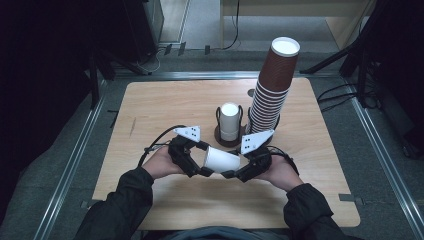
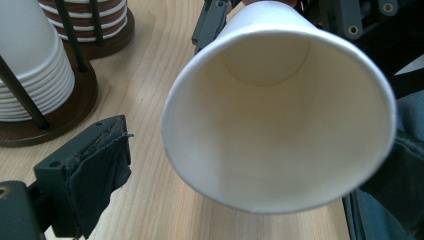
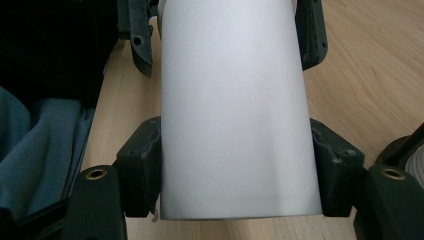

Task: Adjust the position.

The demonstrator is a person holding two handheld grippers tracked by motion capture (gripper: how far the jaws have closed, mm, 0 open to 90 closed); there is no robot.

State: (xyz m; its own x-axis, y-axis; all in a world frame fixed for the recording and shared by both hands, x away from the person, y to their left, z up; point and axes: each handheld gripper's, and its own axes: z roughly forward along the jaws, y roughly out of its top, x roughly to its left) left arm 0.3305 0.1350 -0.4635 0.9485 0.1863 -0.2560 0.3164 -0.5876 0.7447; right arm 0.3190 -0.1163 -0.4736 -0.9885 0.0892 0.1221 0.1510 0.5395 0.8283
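Observation:
A white paper cup (image 1: 222, 160) hangs sideways just above the wooden table (image 1: 160, 105), near its front edge, between both hands. Its open mouth (image 2: 280, 115) faces my left gripper and its base end sits in my right gripper. My right gripper (image 1: 236, 162) is shut on the cup, with both pads (image 3: 145, 160) pressed against the cup's wall (image 3: 235, 100). My left gripper (image 1: 203, 159) is open around the cup's rim. Its near pad (image 2: 97, 167) stands apart from the rim; the other jaw is mostly hidden behind the cup.
Behind the hands stands a dark wooden holder (image 1: 220, 135) with a stack of white cups (image 1: 230, 122) between black rods. Beside it on the right rises a tall, leaning stack of brown cups (image 1: 274, 80). A metal rail (image 1: 75, 160) runs along the table's left side.

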